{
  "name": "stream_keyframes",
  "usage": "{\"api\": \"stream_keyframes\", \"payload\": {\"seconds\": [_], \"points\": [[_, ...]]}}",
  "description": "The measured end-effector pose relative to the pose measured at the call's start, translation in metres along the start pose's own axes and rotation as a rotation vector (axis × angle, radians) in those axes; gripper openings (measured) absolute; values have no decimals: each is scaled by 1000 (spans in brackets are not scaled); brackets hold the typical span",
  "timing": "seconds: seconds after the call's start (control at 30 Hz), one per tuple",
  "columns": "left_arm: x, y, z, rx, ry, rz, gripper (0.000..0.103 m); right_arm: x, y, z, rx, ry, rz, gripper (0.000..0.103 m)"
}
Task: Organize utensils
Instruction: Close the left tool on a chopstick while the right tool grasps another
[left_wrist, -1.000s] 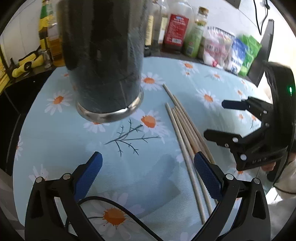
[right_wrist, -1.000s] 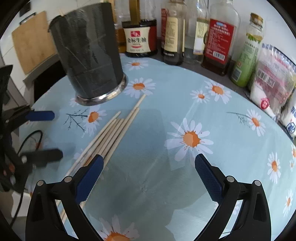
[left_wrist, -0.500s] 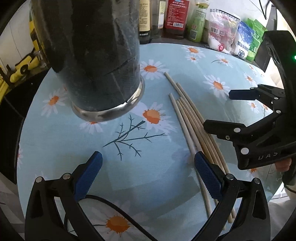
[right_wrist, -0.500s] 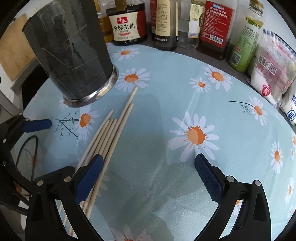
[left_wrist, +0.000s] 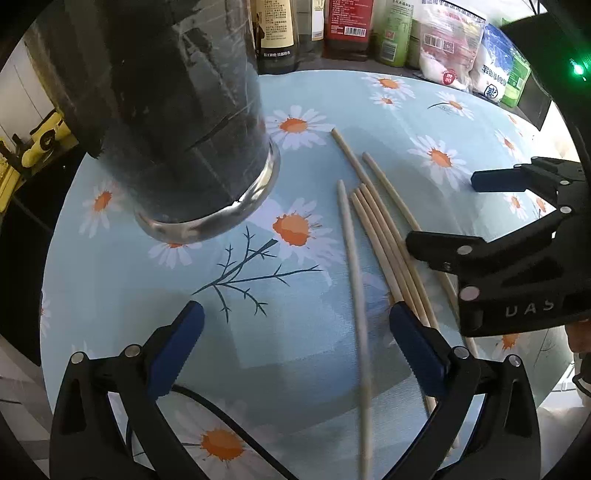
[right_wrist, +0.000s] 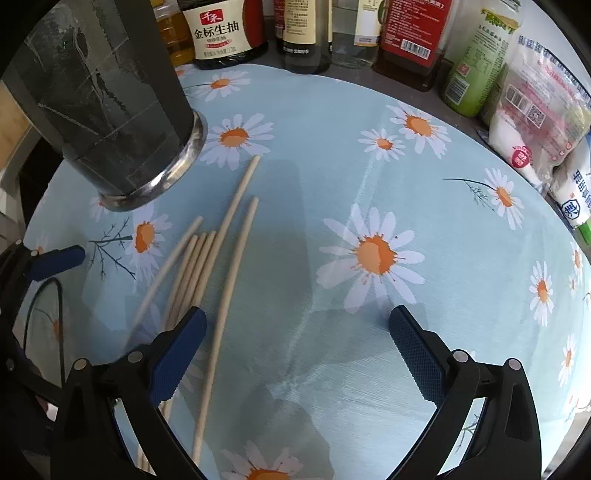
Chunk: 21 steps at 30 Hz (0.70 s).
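left gripper (left_wrist: 293, 341) spread, holds nothing | right gripper (right_wrist: 295, 349) spread, its body reads "UAS" | chopsticks (right_wrist: 207, 266) loose beside dark holder (right_wrist: 107, 99) | bottle (right_wrist: 225, 33) label "金标生抽"

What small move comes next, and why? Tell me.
Probably lower the open right gripper leftward over the chopsticks and close on them. They lie loose on the tablecloth beside the dark holder, and both grippers are empty.
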<state>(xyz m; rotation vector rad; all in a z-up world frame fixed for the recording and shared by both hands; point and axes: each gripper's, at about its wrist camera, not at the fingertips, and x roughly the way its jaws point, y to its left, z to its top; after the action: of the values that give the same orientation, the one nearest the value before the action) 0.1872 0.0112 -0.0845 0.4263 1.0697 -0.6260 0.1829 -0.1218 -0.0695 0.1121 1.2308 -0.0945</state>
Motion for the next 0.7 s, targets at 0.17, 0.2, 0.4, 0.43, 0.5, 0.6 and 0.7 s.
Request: {"api": "stream_keyframes", "payload": {"seconds": [0.17,0.2,0.4,0.43,0.5,0.6,0.7], "points": [[-3,4,1,-22,-16,2,85,-7,-7,-5,-5,-14,3,69],[-6,8,1,-37,-23,6,79,-10,-9,-6,-15,-20,8,61],[-16,15,-3,3,-1,-28,11,-18,-24,-6,-34,-7,27,7],[-17,14,-5,6,1,-35,5,-19,-26,-7,-39,-8,32,5],[-18,16,-7,-20,14,-65,5,-20,-34,-8,-26,-1,54,5],[-19,23,-12,-81,27,-113,5,-21,-45,-12,0,-1,79,5],[-22,28,-17,-142,46,-147,5,-24,-58,-15,15,-16,90,5]]}}
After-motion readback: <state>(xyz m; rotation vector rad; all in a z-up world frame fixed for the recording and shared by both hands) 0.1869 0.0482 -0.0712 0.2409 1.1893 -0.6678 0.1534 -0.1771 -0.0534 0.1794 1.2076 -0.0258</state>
